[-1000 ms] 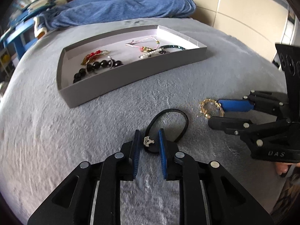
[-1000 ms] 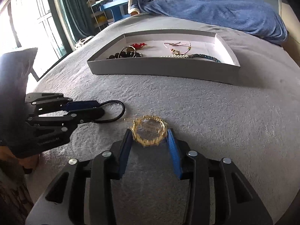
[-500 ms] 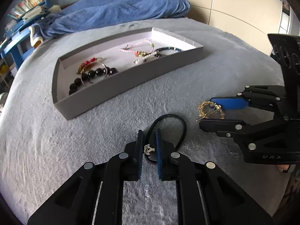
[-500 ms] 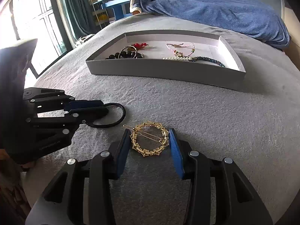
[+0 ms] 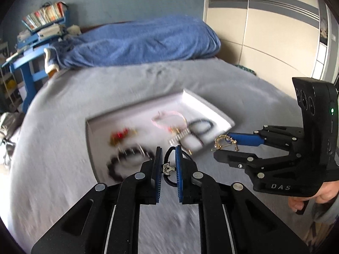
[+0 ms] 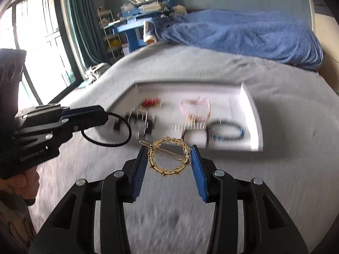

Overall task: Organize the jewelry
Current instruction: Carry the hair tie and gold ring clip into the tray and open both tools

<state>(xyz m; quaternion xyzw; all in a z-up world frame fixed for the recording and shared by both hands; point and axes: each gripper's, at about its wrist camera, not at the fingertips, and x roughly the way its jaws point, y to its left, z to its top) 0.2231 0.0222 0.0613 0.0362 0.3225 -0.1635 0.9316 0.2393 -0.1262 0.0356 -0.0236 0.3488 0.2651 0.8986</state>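
Left gripper (image 5: 168, 165): in our left hand; we see its blue pads pinching the black hair tie by its small silver charm. It is raised above the grey bedspread, at the near edge of the tray.
Black hair tie (image 6: 108, 132): in the right wrist view its loop hangs free from our left gripper's tips, off the bedspread, in front of the tray's left end. In the left wrist view only a short arc of the cord shows between the pads.
Silver charm (image 5: 168, 167): caught between the two pads, partway down from their tips.
Tray (image 6: 252, 110): a shallow white tray with grey outer walls, lying on the bedspread (image 6: 286, 169) beyond both our grippers. It is blurred in both views.
Tray contents: a black bead bracelet (image 5: 127, 165) at the left, a red and gold piece (image 5: 120, 136) behind it, a pink cord piece (image 6: 195, 108) in the middle, a dark blue-green bracelet (image 6: 227, 130) at the right. We cannot make out finer detail through the blur.
Gold ring hair clip (image 6: 168, 158): held across its width, with its pin running slantwise over the ring. It is clear of the bedspread, in front of the tray's near wall.
Right gripper (image 6: 169, 160): in our right hand; its blue pads are closed on the two sides of the gold ring hair clip, so they stand wide apart.
Blue blanket (image 5: 137, 42): bunched at the far end of the bed, well apart from the tray.
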